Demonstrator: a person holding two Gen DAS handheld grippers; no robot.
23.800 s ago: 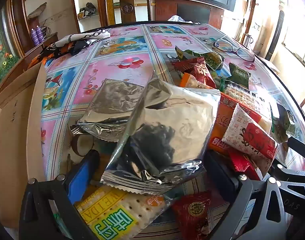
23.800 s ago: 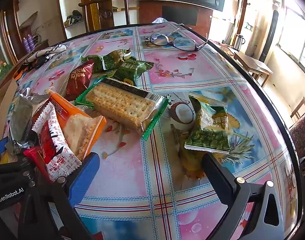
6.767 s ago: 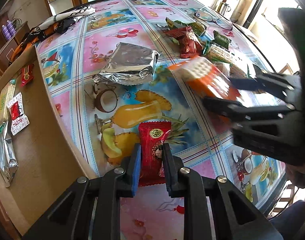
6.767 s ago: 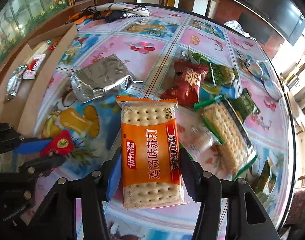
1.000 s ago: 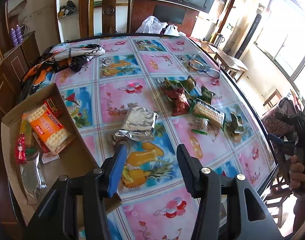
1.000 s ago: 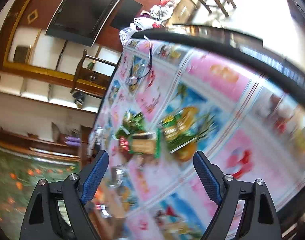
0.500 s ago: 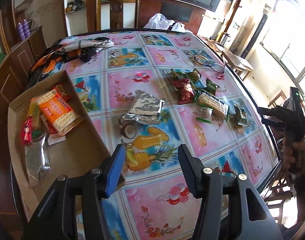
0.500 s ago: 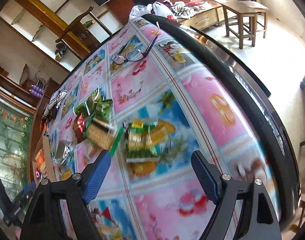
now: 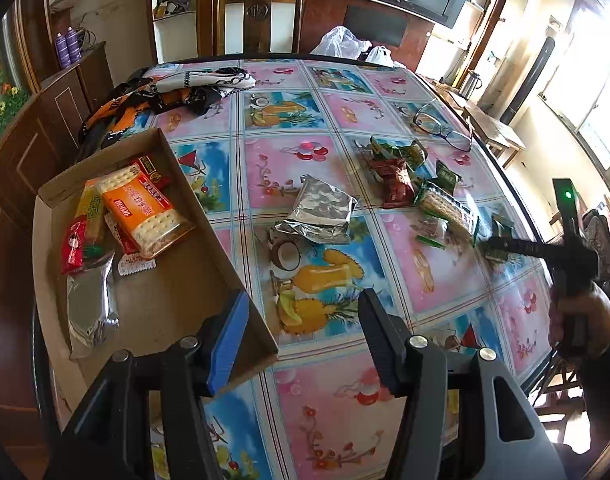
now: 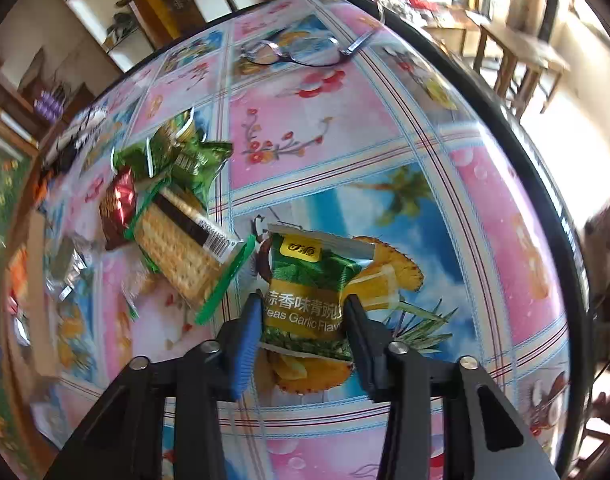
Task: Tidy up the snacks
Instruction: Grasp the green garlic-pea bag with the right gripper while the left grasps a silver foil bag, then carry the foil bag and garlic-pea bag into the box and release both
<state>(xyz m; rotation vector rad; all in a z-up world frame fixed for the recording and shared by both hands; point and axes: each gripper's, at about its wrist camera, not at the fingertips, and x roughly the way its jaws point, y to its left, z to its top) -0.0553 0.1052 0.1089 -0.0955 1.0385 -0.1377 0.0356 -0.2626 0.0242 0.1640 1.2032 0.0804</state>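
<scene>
My right gripper (image 10: 303, 300) points down at the table, its jaws closing on a green garlic pea packet (image 10: 309, 276) whose sides the pads pinch. A green-wrapped cracker pack (image 10: 177, 248), a red packet (image 10: 119, 204) and more green packets (image 10: 185, 156) lie to its left. My left gripper (image 9: 303, 300) hovers above the near corner of the cardboard box (image 9: 165, 312), its jaws opening with nothing between them. In the box lie an orange cracker pack (image 9: 145, 212) and several other snacks. A silver foil packet (image 9: 321, 212) lies mid-table. The right gripper (image 9: 501, 244) shows at the table's right edge.
Glasses (image 10: 293, 54) rest on the far side of the fruit-patterned tablecloth (image 9: 329, 400). A patterned scarf (image 9: 165, 92) lies at the far left. A wooden chair (image 9: 261, 8) stands behind the table. A person's hand (image 9: 581, 320) holds the right gripper's handle beyond the table's right rim.
My right gripper has rolled, dropped onto the pea packet and drawn its jaws in against it. The left gripper's jaws have widened slightly and it has barely moved.
</scene>
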